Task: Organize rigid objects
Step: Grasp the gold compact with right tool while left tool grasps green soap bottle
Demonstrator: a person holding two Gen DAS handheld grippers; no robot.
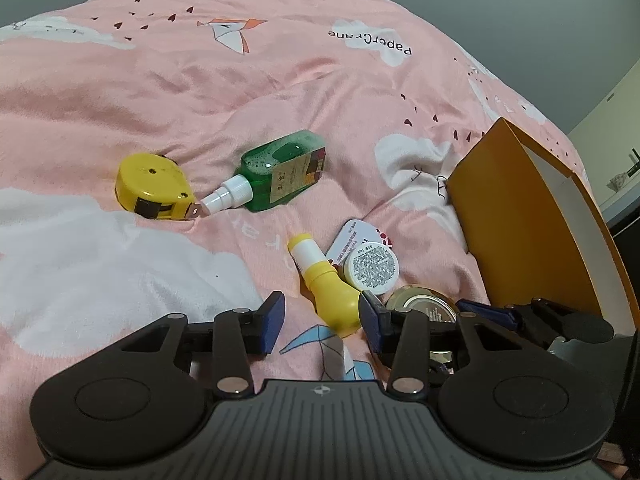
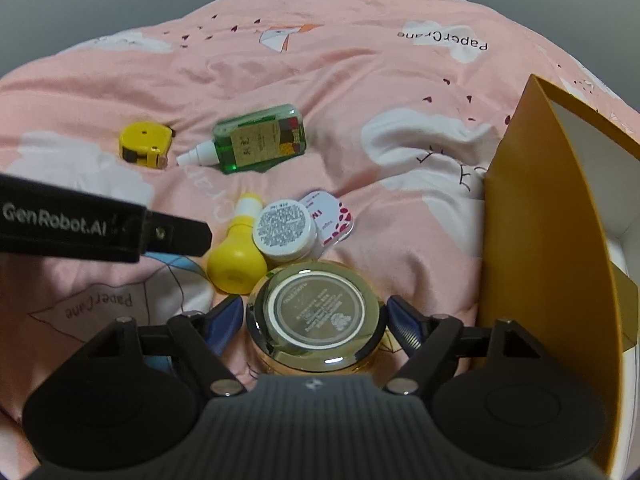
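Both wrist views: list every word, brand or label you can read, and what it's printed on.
"PaperCrane", upside down: pink bedspread.
"GenRobot.AI": side of the left gripper, seen from the right wrist.
Green spray bottle label: too blurred to read.
Small white jar lid: fine print, unreadable.
Gold jar top: engraved text, too small to read.
White pouch: red letters, partly hidden, unreadable.
Yellow tape measure: no text visible.

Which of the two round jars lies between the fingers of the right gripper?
The gold jar with the mirrored rim lies between the open right gripper; the small white jar sits farther away, beside the yellow bottle.
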